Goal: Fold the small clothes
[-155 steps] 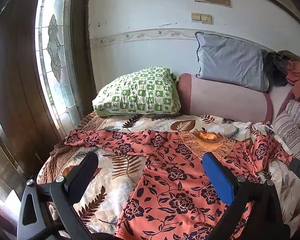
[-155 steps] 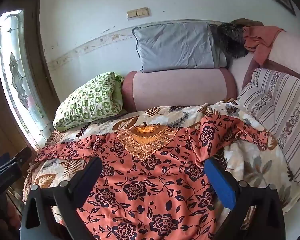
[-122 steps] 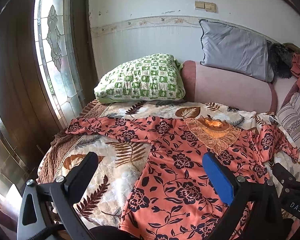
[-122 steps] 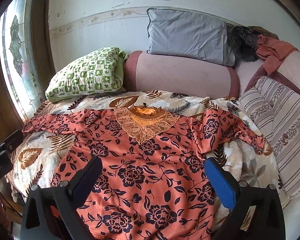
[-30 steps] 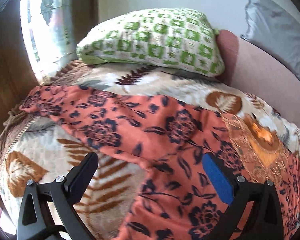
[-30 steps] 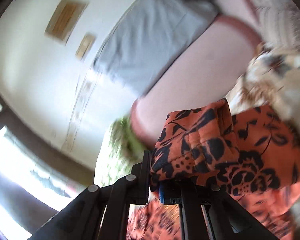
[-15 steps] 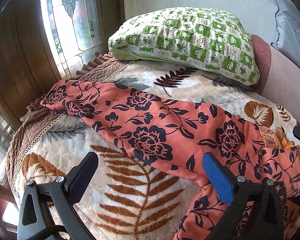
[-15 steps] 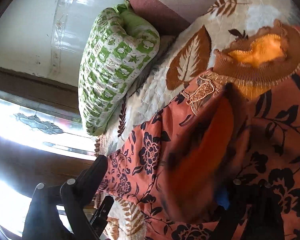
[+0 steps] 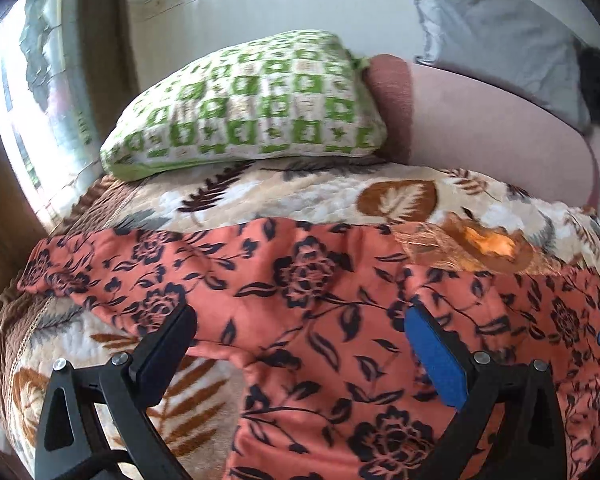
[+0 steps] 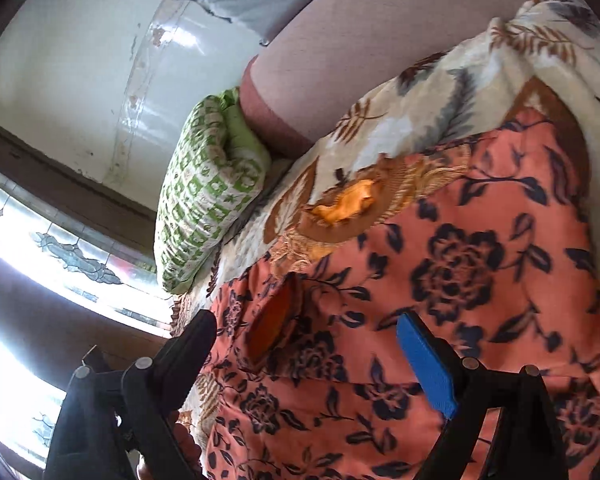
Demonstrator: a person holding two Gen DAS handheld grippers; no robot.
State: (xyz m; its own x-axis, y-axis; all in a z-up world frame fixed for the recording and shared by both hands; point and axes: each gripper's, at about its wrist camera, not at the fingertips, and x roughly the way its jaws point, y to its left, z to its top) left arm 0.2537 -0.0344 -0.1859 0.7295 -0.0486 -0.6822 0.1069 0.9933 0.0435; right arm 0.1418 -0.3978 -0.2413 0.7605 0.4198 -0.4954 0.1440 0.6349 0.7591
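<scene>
**Both jaws wide, left sleeve next**

Jaws gape on the left gripper (image 9: 298, 338) and the right gripper (image 10: 304, 334), neither gripping anything. Below them the floral blouse (image 9: 340, 320) lies on the bed's quilt (image 9: 300, 196), its right sleeve (image 10: 274, 322) apparently folded inward. Next, I'd judge: pinch the left sleeve (image 9: 100, 268), ahead-left of the left jaws, and carry it across.

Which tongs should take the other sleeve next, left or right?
Left, probably. The left tongs hang open right over the spread sleeve; the right tongs, also open, sit over the folded side.
</scene>
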